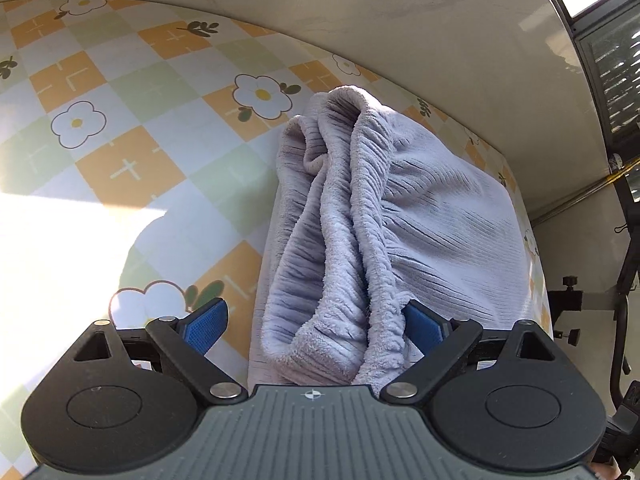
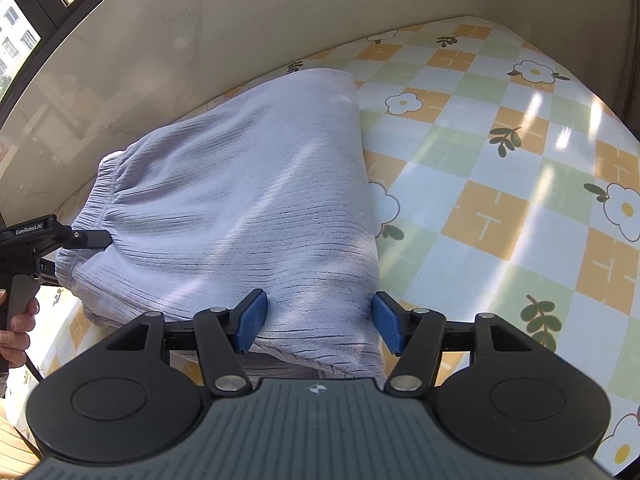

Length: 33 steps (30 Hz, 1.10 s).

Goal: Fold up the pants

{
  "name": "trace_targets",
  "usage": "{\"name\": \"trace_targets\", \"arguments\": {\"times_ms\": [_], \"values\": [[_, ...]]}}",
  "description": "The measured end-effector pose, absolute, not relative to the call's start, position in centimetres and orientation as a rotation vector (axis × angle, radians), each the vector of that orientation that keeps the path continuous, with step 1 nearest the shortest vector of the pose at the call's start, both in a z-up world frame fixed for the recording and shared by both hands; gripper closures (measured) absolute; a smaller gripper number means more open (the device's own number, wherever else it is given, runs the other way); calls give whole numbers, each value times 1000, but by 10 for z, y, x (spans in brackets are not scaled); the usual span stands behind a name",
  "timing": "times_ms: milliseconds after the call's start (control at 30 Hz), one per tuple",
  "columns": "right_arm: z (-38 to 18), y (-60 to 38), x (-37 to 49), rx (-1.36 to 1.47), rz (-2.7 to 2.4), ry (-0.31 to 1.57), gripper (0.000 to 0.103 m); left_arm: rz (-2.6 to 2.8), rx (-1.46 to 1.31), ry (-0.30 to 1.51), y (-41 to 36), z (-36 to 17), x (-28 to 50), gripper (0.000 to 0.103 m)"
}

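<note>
The pale lilac ribbed fleece pants (image 1: 420,208) lie folded on the checked flowered table cover (image 1: 132,92). In the left wrist view the gathered waistband end (image 1: 332,312) sits between the blue pads of my open left gripper (image 1: 316,320). In the right wrist view the pants (image 2: 240,200) spread away from me, and their near edge lies between the blue pads of my open right gripper (image 2: 320,322). The left gripper (image 2: 86,239) also shows at the far left of that view, at the waistband.
A beige wall (image 2: 280,8) runs behind the table. A window (image 2: 24,12) is at the upper left in the right wrist view. A dark metal stand (image 1: 624,272) is beside the table's right edge. A bright sun patch (image 1: 60,248) falls on the cover.
</note>
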State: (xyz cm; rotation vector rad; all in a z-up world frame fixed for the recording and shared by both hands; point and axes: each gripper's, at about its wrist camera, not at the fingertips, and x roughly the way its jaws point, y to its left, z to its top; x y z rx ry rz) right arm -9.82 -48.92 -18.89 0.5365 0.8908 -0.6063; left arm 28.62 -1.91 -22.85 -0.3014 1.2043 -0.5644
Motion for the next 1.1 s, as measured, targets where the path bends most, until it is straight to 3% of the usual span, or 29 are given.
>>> {"name": "trace_targets", "arguments": {"times_ms": [333, 400, 500, 633, 867, 1100], "values": [[-186, -495, -97, 556, -603, 873, 41, -589, -271, 1194, -37, -233, 297, 9], [-184, -497, -95, 562, -603, 858, 40, -624, -253, 1187, -34, -233, 290, 33], [-185, -506, -89, 582, -601, 848, 37, -626, -320, 1191, -19, -237, 282, 41], [-193, -521, -79, 599, -598, 848, 37, -593, -334, 1178, -13, -237, 263, 42], [-199, -521, -70, 543, -486, 938, 55, -523, -398, 1180, 1, -235, 214, 42], [-202, -504, -78, 510, -370, 1016, 56, -462, -430, 1221, 17, -230, 165, 40]]}}
